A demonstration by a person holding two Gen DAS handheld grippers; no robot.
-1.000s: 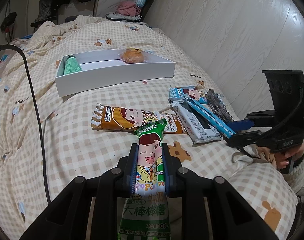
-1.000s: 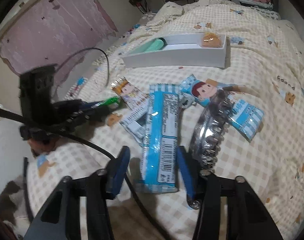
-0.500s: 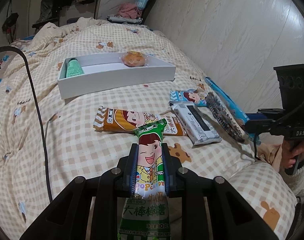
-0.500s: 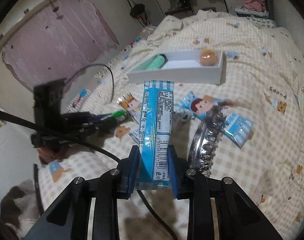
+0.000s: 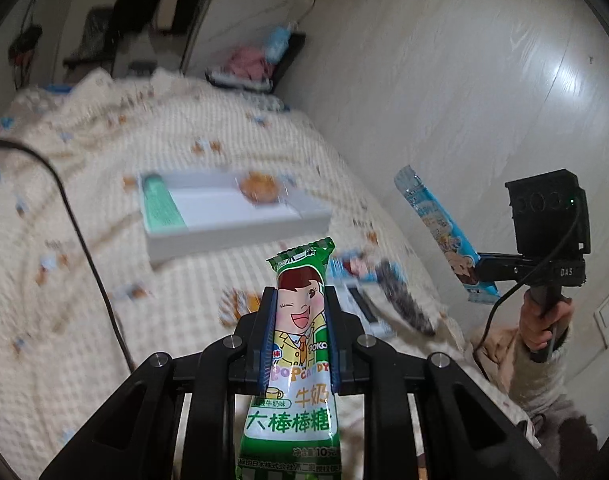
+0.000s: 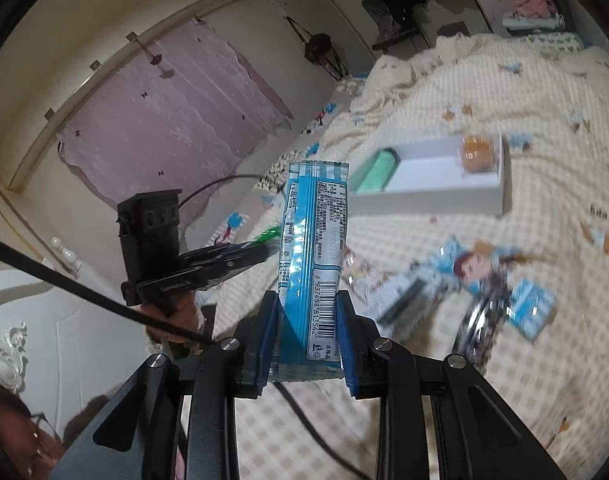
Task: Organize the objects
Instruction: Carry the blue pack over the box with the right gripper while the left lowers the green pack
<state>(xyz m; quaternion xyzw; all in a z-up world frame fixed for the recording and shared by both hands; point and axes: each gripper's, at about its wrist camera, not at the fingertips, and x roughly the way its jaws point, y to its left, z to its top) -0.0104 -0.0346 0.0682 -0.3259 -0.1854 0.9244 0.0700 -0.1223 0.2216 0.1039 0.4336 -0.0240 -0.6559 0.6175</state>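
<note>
My left gripper (image 5: 299, 304) is shut on a green candy packet (image 5: 300, 328) and holds it up above the bed. My right gripper (image 6: 307, 304) is shut on a blue snack packet (image 6: 314, 240), also lifted; this packet shows in the left wrist view (image 5: 440, 228) at the right. A white box (image 5: 232, 216) lies further back on the bed with a green tube (image 5: 158, 204) and an orange wrapped snack (image 5: 258, 188) inside. The box also shows in the right wrist view (image 6: 436, 188).
More packets (image 6: 464, 268) and a dark hair clip (image 6: 484, 320) lie on the checked bedspread (image 5: 84, 320). A black cable (image 5: 88, 248) runs over the bed at the left. A pale wall (image 5: 444, 80) borders the bed on the right.
Both grippers have risen from the bed with their packets. The right gripper closed on the blue packet and lifted it. The views now tilt upward and are blurred.
</note>
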